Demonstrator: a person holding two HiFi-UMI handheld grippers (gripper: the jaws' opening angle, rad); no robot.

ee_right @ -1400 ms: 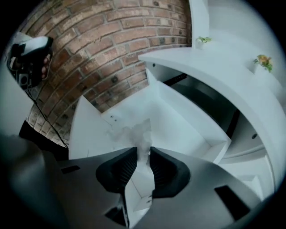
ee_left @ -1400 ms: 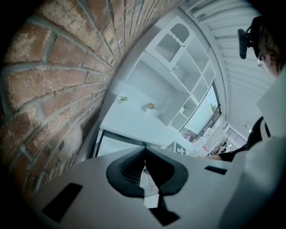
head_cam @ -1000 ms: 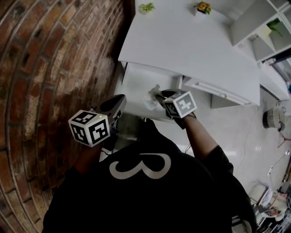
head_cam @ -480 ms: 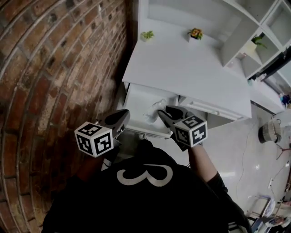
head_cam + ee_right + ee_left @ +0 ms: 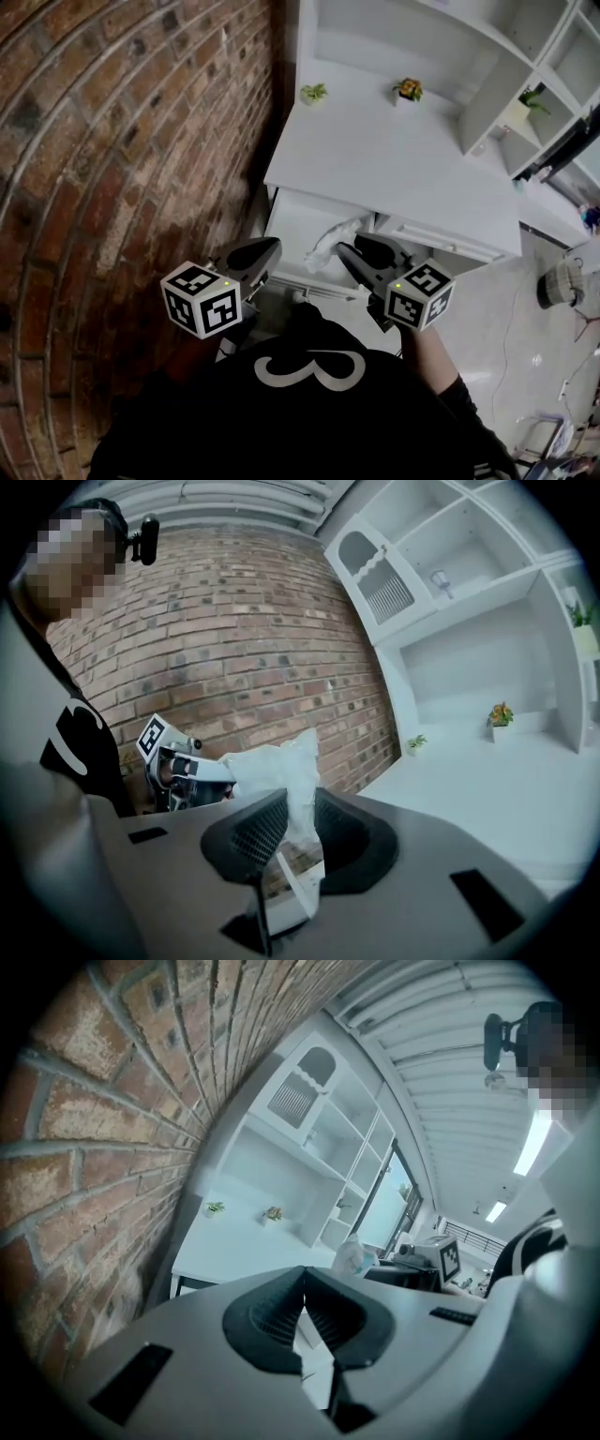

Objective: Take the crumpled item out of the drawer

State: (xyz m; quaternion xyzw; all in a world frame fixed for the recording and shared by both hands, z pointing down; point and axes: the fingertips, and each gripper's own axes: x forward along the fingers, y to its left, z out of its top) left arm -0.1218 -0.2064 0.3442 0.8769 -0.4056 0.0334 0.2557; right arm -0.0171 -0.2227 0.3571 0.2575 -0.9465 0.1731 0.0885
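The crumpled item (image 5: 334, 240) is a white, thin, rumpled wad. My right gripper (image 5: 350, 255) is shut on it and holds it above the open white drawer (image 5: 291, 220), near the drawer's front right. In the right gripper view the crumpled item (image 5: 284, 769) sticks up from between the dark pads (image 5: 251, 838), with the right gripper (image 5: 298, 834) closed round it. My left gripper (image 5: 269, 250) hovers at the drawer's front left, shut with nothing in it; its pads (image 5: 272, 1312) meet in the left gripper view, where the wad (image 5: 354, 1258) shows off to the right.
The drawer belongs to a white desk (image 5: 394, 159) set against a brick wall (image 5: 122, 141). Two small potted plants (image 5: 314, 92) (image 5: 409, 90) stand at the desk's back. White shelving (image 5: 487, 75) rises behind and to the right. A second drawer front (image 5: 450, 246) lies right of the open one.
The right gripper has drawn back toward the person with the crumpled item, lifting it from inside the drawer to above its front. The left gripper stayed shut beside it.
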